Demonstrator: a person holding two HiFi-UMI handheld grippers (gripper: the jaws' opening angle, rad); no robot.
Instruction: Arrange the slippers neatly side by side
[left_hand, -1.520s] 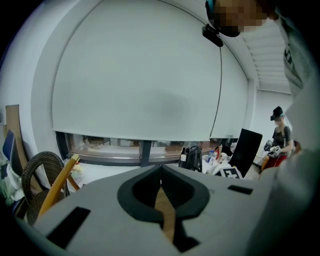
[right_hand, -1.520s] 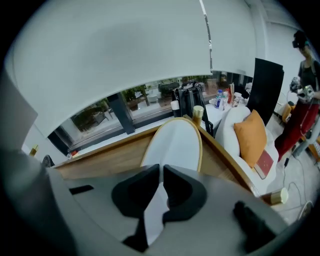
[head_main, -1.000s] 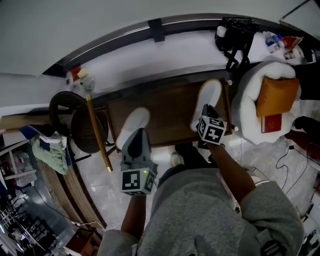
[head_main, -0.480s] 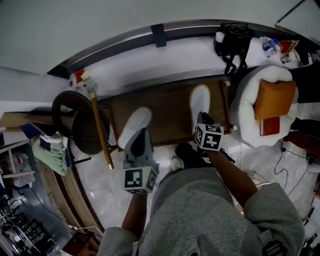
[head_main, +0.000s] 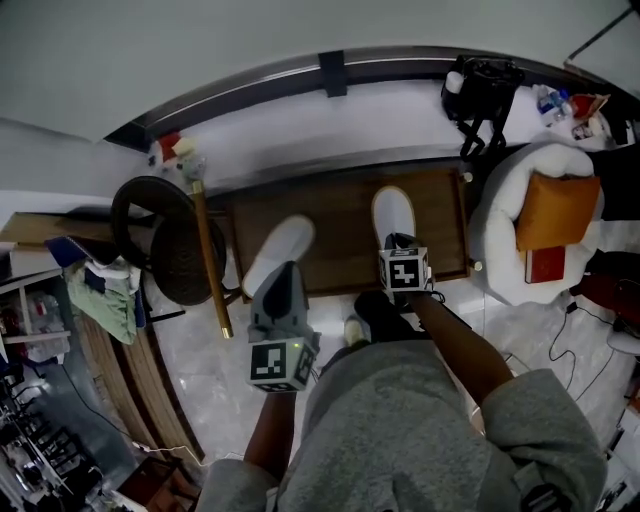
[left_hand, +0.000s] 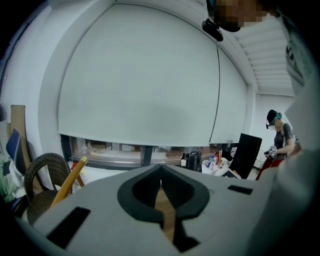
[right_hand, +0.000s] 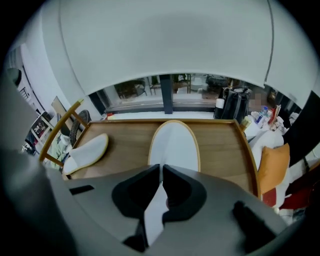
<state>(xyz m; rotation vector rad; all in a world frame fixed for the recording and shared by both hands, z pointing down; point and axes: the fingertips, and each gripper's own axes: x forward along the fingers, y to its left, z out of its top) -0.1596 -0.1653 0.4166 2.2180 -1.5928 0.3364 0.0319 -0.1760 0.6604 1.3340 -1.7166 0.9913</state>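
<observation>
Half done at most: right tool (head_main: 398, 241) pinches right slipper's (head_main: 393, 212) heel on the bench (head_main: 340, 222); closed, empty left tool (head_main: 283, 270) hovers over skewed left slipper (head_main: 281, 248), well apart.

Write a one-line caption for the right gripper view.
Right tool shut on a white slipper on the wooden table; the other slipper lies askew at the left.

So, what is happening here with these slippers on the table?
A person holds a tool in each hand over a wooden table with two white slippers on it. The right tool is shut on the near end of the right slipper, which points straight away from the person. The left slipper lies apart from it and at a slant, so the pair is not yet side by side. The left tool is shut and empty, close to the left slipper's near end.
</observation>
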